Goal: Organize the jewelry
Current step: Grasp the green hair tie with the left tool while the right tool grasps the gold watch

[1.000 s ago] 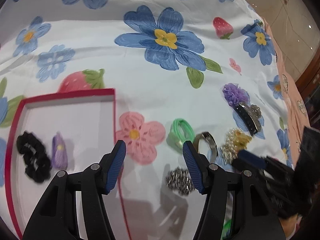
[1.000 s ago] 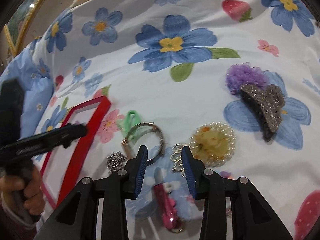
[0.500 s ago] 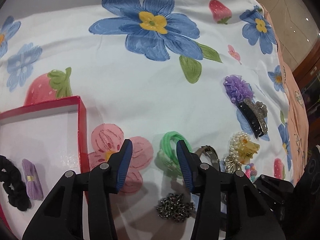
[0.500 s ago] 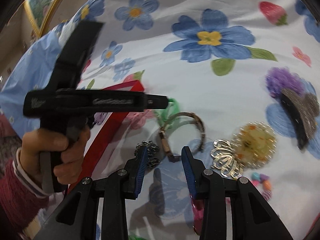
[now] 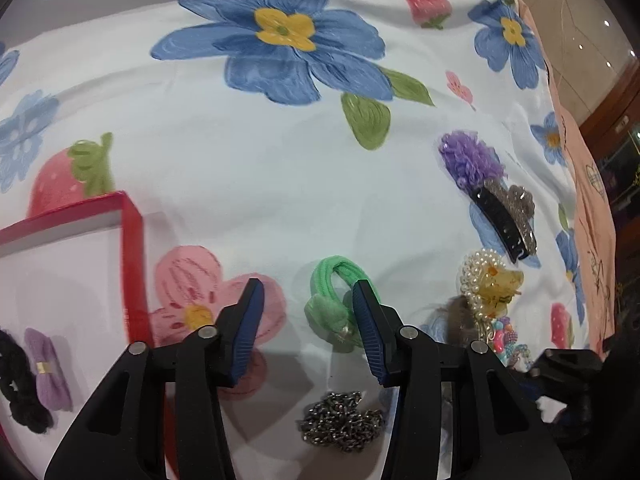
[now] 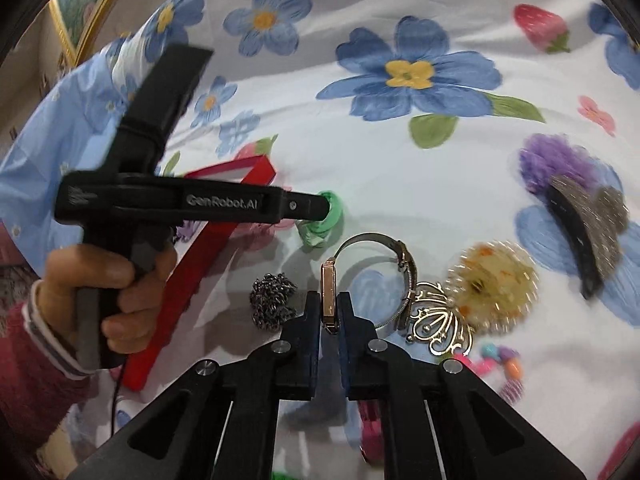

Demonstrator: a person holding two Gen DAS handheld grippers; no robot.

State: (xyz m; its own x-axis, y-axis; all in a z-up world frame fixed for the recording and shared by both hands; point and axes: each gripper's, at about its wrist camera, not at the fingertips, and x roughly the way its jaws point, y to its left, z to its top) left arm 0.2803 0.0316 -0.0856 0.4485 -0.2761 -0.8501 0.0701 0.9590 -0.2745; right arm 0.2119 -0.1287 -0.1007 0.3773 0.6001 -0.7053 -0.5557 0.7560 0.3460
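My right gripper (image 6: 329,312) is shut on the gold face of a wristwatch (image 6: 329,294), whose metal band (image 6: 394,268) curves up to the right. My left gripper (image 5: 306,320) is open, its right fingertip at a green hair tie (image 5: 336,300); that gripper (image 6: 326,204) also shows in the right wrist view at the green hair tie (image 6: 324,226). A red jewelry box (image 5: 132,248) at the left holds a black scrunchie (image 5: 20,384) and a purple bow (image 5: 48,368). A dark chain (image 5: 344,420) lies below the hair tie.
On the floral sheet to the right lie a purple flower clip (image 5: 472,158), a black glitter claw clip (image 5: 508,216), a pearl clip (image 5: 488,284), a gold filigree piece (image 6: 436,324) and coloured beads (image 6: 500,360). A pink item (image 6: 370,420) lies under my right gripper.
My right gripper has closed on the watch face. My left gripper has moved right, up to the green hair tie, staying open.
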